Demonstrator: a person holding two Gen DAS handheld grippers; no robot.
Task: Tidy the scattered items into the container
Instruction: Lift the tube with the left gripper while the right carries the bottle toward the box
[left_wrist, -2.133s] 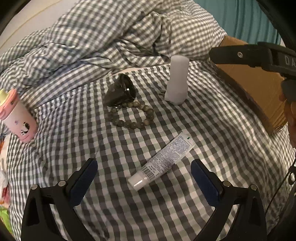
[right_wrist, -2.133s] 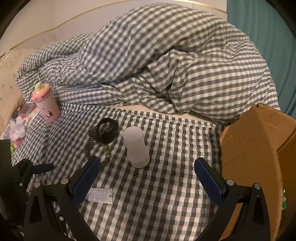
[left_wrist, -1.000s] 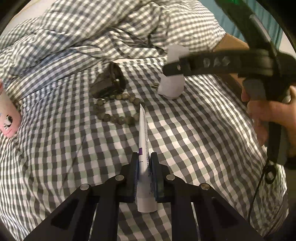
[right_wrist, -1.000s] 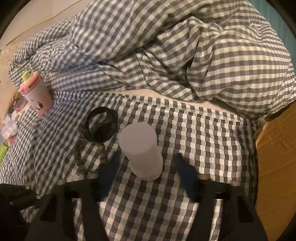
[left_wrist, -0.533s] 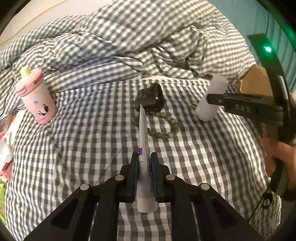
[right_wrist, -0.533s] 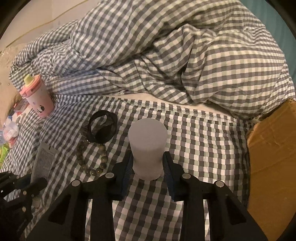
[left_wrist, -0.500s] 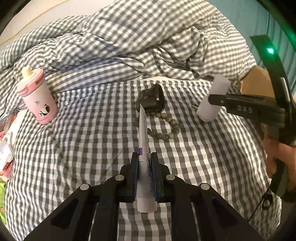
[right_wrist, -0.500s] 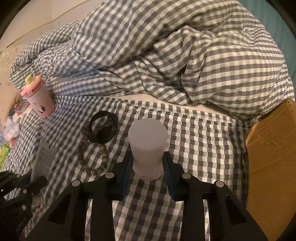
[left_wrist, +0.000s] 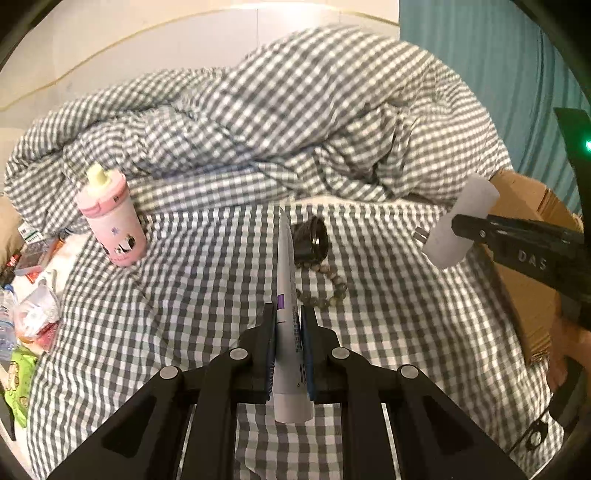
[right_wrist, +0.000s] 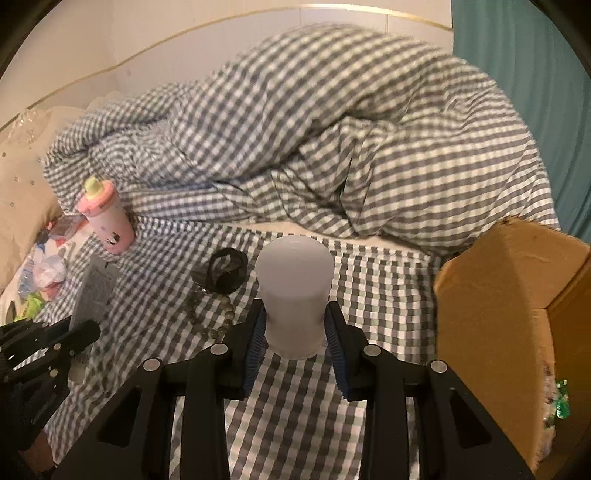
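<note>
A white squeeze tube (left_wrist: 287, 332) is pointing its crimped end toward twelve o'clock, cap nearest the camera, clear of the bed. A frosted white cylinder (right_wrist: 293, 295) is standing upright, lifted. A black ring-shaped item (left_wrist: 310, 242) and a bead bracelet (left_wrist: 328, 288) are lying touching on the checked sheet. A cardboard box (right_wrist: 498, 295) is sitting at three o'clock.

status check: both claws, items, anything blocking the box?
Left claw shut on white squeeze tube. Right claw shut on frosted white cylinder. Brown cardboard box at right, path looks clear.

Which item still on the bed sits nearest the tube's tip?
The black ring-shaped item, just right of the tube; the bead bracelet lies lower, the pink cup far left.
</note>
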